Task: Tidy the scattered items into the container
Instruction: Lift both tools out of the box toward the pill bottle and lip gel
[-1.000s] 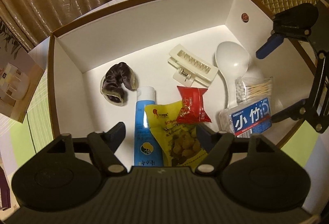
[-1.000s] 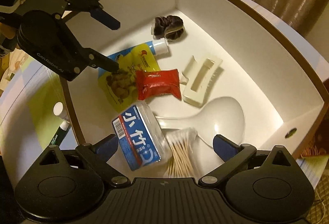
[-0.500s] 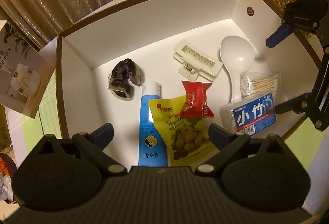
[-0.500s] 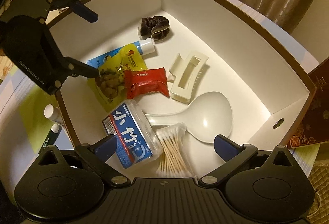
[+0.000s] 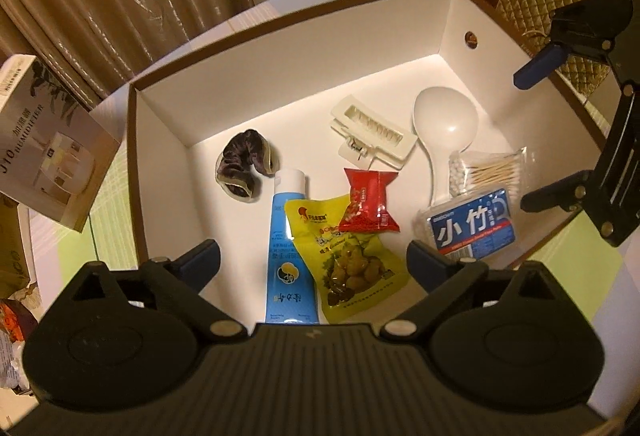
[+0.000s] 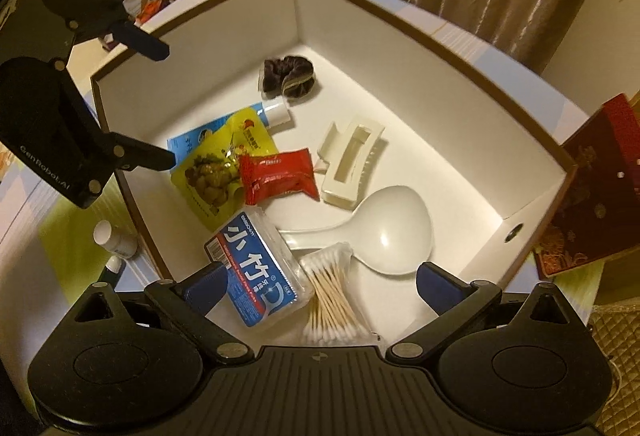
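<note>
Right wrist view shows the right hand-held gripper [image 6: 318,282] spread and empty above the white box [image 6: 420,32], so it should next swing to the small white bottle [image 6: 114,238] lying outside the box wall at lower left.

Both the right gripper [image 6: 320,282] and left gripper [image 6: 166,102] hang spread, empty, over the filled box [image 6: 420,32].

Box [image 5: 280,52] far floor bare; near half crowded: pouch [image 5: 348,260], swabs [image 6: 332,296].
</note>
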Demonstrator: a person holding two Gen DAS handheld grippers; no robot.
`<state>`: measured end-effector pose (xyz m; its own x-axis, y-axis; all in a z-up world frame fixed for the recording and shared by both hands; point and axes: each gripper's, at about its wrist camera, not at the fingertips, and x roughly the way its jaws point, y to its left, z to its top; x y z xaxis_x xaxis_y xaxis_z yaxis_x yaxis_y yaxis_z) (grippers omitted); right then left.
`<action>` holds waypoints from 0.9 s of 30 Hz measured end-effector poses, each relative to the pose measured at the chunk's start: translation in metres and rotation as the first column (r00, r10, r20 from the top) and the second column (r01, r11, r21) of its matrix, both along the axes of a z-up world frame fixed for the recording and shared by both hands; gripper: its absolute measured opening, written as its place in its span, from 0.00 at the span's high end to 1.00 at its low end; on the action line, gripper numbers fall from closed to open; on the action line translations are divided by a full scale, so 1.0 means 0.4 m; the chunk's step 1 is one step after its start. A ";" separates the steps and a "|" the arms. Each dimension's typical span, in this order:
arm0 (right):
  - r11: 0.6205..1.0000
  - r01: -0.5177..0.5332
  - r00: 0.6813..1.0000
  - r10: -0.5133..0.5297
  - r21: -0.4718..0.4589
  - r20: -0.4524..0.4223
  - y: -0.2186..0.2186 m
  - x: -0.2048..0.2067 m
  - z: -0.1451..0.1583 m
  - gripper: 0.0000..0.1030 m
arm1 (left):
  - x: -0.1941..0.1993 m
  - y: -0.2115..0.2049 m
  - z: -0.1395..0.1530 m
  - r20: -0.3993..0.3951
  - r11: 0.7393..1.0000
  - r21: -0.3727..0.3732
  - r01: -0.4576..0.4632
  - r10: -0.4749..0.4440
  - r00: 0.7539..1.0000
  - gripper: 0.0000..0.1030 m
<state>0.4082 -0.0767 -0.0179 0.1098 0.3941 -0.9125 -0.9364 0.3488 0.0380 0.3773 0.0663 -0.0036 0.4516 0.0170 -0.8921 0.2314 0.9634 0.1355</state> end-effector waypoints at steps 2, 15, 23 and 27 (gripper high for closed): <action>1.000 0.016 1.000 -0.016 0.015 0.012 -0.008 -0.005 0.012 0.00 | -0.010 -0.003 0.012 0.011 1.000 -0.004 -0.002 0.002 1.000 0.05; 0.994 0.086 0.994 -0.090 0.067 0.058 -0.062 -0.051 0.061 0.00 | -0.086 -0.023 0.059 0.051 1.000 -0.004 -0.009 0.010 0.999 0.05; 0.979 0.151 0.983 -0.163 0.133 0.082 -0.103 -0.087 0.094 0.00 | -0.143 -0.032 0.091 0.082 1.000 -0.015 -0.026 0.027 0.996 0.05; 0.970 0.177 0.978 -0.192 0.165 0.084 -0.124 -0.113 0.103 0.00 | -0.178 -0.033 0.100 0.095 0.999 -0.017 -0.042 0.043 0.994 0.05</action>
